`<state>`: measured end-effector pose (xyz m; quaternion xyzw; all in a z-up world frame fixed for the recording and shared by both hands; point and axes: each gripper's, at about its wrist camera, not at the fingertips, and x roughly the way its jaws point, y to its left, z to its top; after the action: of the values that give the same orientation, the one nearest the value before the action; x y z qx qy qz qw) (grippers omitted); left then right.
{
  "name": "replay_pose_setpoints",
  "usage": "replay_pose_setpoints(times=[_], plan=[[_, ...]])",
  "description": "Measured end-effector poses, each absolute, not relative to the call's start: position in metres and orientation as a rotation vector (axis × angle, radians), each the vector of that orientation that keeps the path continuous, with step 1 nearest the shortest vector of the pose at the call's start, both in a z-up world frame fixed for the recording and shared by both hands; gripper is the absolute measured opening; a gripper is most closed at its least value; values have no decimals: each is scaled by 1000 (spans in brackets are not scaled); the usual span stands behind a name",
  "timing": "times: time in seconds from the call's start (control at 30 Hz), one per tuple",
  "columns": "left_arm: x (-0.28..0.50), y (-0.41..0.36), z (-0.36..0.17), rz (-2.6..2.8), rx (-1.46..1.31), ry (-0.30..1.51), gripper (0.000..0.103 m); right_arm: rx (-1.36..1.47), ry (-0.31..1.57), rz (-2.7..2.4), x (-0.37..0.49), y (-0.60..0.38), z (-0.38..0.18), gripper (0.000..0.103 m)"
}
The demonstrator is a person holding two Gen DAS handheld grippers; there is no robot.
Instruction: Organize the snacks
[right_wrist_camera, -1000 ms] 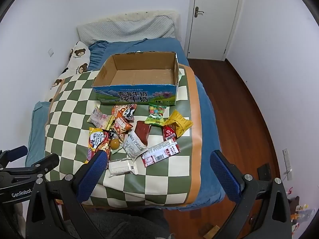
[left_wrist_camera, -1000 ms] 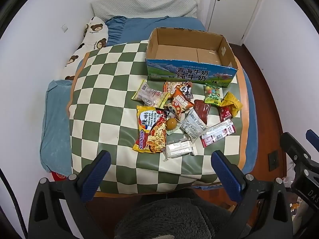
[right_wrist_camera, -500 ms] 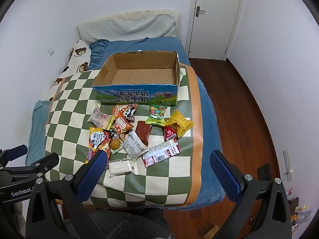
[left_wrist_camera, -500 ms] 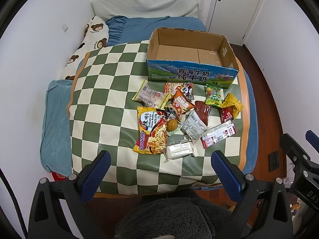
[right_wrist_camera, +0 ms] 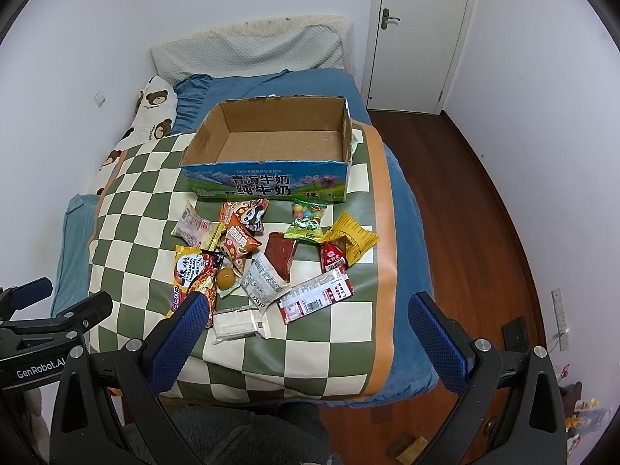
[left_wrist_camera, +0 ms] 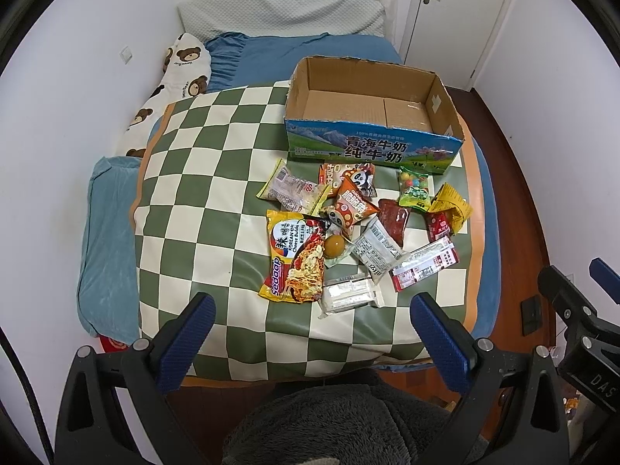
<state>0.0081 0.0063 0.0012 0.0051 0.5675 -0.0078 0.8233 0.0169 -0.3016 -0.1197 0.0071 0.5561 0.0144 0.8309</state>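
Observation:
An empty cardboard box point(left_wrist_camera: 372, 147) point(right_wrist_camera: 267, 182) with a blue printed front stands on a green-and-cream checked blanket point(left_wrist_camera: 193, 178) point(right_wrist_camera: 139, 201). In front of it lie several snack packets: a yellow noodle pack point(left_wrist_camera: 296, 259) point(right_wrist_camera: 190, 275), a clear white packet point(left_wrist_camera: 350, 296) point(right_wrist_camera: 240, 323), a red-and-white bar point(left_wrist_camera: 424, 267) point(right_wrist_camera: 316, 298), a green candy bag point(left_wrist_camera: 414, 192) point(right_wrist_camera: 306, 221) and a yellow packet point(left_wrist_camera: 451, 203) point(right_wrist_camera: 352, 238). My left gripper point(left_wrist_camera: 312, 319) is open above the near edge of the bed. My right gripper point(right_wrist_camera: 308, 319) is open too, nothing between its fingers.
The bed has a blue sheet point(left_wrist_camera: 302, 58), a grey pillow point(right_wrist_camera: 248, 52) and a bear-print cushion point(left_wrist_camera: 174, 77) against the left wall. A white door point(right_wrist_camera: 418, 31) stands at the back right. Wooden floor point(right_wrist_camera: 484, 232) runs along the bed's right side.
Both views shifted very slightly; the bed and snacks sit a touch lower in the frames. Nothing was taken hold of or moved.

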Motion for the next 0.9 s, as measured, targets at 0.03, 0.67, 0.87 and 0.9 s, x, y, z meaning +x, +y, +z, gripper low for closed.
replay_pose_setpoints(times=[0.03, 0.67, 0.87, 0.9], plan=[[9, 6, 1, -17, 12, 1207, 103, 16, 1180, 30, 16, -300, -122, 103], [9, 6, 2, -17, 8, 1203, 103, 18, 1186, 35, 4, -296, -118, 103], [9, 6, 2, -18, 9, 1202, 103, 15, 1187, 34, 3, -296, -118, 103], [9, 7, 2, -18, 9, 1202, 103, 17, 1187, 36, 4, -297, -118, 103]])
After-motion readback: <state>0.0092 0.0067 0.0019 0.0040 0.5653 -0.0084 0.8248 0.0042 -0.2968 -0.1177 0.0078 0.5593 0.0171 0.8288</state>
